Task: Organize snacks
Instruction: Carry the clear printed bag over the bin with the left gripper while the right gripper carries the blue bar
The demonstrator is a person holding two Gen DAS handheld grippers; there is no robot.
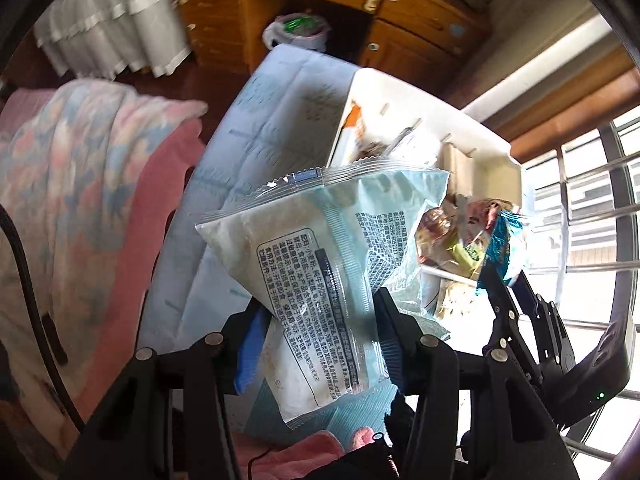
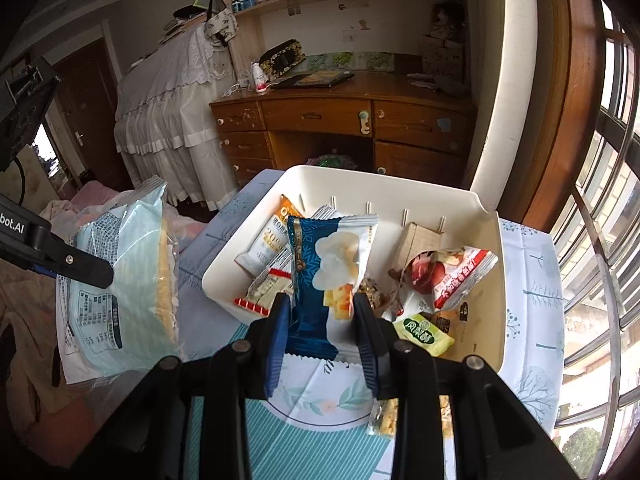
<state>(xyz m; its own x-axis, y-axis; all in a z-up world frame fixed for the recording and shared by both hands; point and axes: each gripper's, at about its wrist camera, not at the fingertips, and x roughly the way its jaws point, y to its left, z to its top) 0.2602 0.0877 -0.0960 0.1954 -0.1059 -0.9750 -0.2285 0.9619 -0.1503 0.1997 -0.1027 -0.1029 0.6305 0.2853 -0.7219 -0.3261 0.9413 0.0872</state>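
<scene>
pale blue crinkly plastic snack bag (image 1: pixel 320 264) is clamped in my left gripper (image 1: pixel 320 332); my right gripper (image 2: pixel 322 320) pinches a dark blue-and-white snack packet (image 2: pixel 324 276) above the white plastic bin (image 2: pixel 400 196).

Pale-blue snack packet (image 1: pixel 320 280), clear-edged with black printed text, held upright in the air to the left of the white bin (image 2: pixel 400 196). Dark-blue and white snack packet (image 2: pixel 328 276), upright at the bin's near wall. Orange, red and green snack packets (image 2: pixel 424 330) lie loose inside the bin.
</scene>
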